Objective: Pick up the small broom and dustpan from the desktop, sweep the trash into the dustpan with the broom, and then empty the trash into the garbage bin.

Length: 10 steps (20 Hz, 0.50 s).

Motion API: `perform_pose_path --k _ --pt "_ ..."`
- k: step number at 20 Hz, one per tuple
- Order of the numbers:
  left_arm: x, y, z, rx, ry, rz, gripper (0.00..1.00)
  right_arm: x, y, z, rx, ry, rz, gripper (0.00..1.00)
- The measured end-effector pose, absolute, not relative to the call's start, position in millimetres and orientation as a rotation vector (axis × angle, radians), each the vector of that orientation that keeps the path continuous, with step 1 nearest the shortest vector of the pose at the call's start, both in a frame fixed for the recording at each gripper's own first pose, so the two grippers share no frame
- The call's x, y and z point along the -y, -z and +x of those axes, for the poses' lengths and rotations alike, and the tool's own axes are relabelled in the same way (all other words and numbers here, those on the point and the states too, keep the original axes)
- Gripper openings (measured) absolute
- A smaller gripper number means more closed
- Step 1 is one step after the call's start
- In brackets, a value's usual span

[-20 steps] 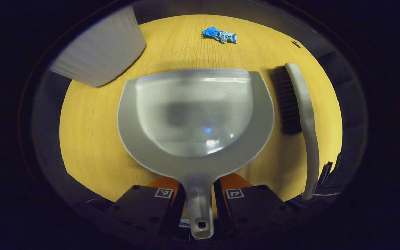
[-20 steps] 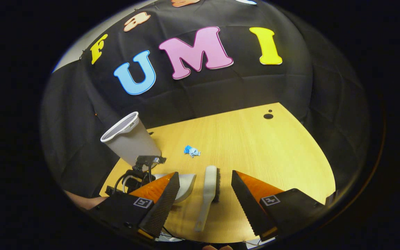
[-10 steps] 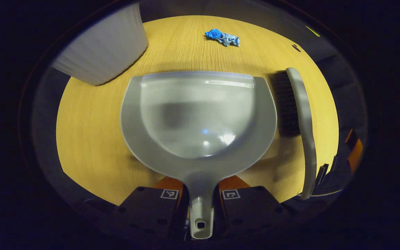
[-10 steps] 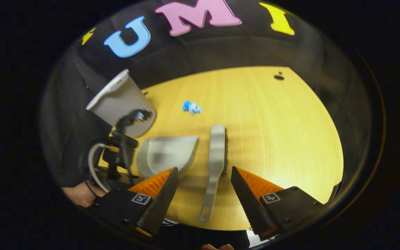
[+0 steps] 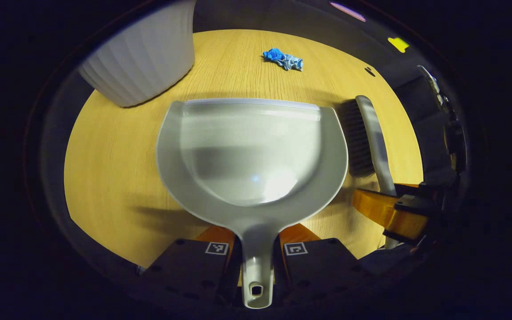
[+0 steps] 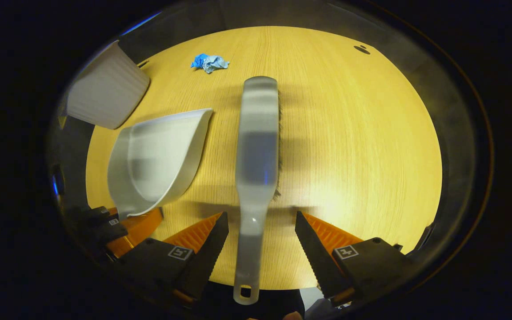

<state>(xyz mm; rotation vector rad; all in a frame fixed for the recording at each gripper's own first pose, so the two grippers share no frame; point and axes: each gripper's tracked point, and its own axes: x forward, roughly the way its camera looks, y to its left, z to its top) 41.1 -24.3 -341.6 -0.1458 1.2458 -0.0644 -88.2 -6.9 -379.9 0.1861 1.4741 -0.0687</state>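
The grey dustpan (image 5: 251, 151) lies mouth-forward over the wooden desktop (image 5: 114, 169), and my left gripper (image 5: 256, 249) is shut on its handle. To its right lies the small broom (image 5: 374, 138), dark bristles facing the pan. In the right gripper view the broom (image 6: 258, 146) runs straight ahead. Its handle sits between the fingers of my open right gripper (image 6: 260, 249), untouched by either. The dustpan (image 6: 158, 160) and the left gripper (image 6: 122, 226) show at the left. Blue crumpled trash (image 5: 282, 58) (image 6: 209, 62) lies farther out on the desktop.
The white ribbed garbage bin (image 5: 145, 53) (image 6: 105, 91) stands at the far left of the desktop, just beyond the dustpan. A small dark hole (image 6: 362, 49) marks the far right of the table. My right gripper's orange finger (image 5: 387, 209) shows beside the broom's handle.
My left gripper has closed on the dustpan's handle. My right gripper has dropped down toward the desktop and come over the broom, so the handle now lies between its open fingers.
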Motion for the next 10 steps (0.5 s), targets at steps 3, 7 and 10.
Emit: perform_pose_path --k 3,7,10 --pt "24 342 41 -1.243 0.078 -0.163 0.29 7 387 -79 -1.486 0.049 0.153 0.80" --pt "24 342 42 -1.246 0.086 -0.158 0.29 10 388 -63 -1.537 0.015 0.146 0.65" --pt "24 342 42 -1.251 0.084 -0.154 0.29 12 387 -62 -1.581 -0.017 0.126 0.51"
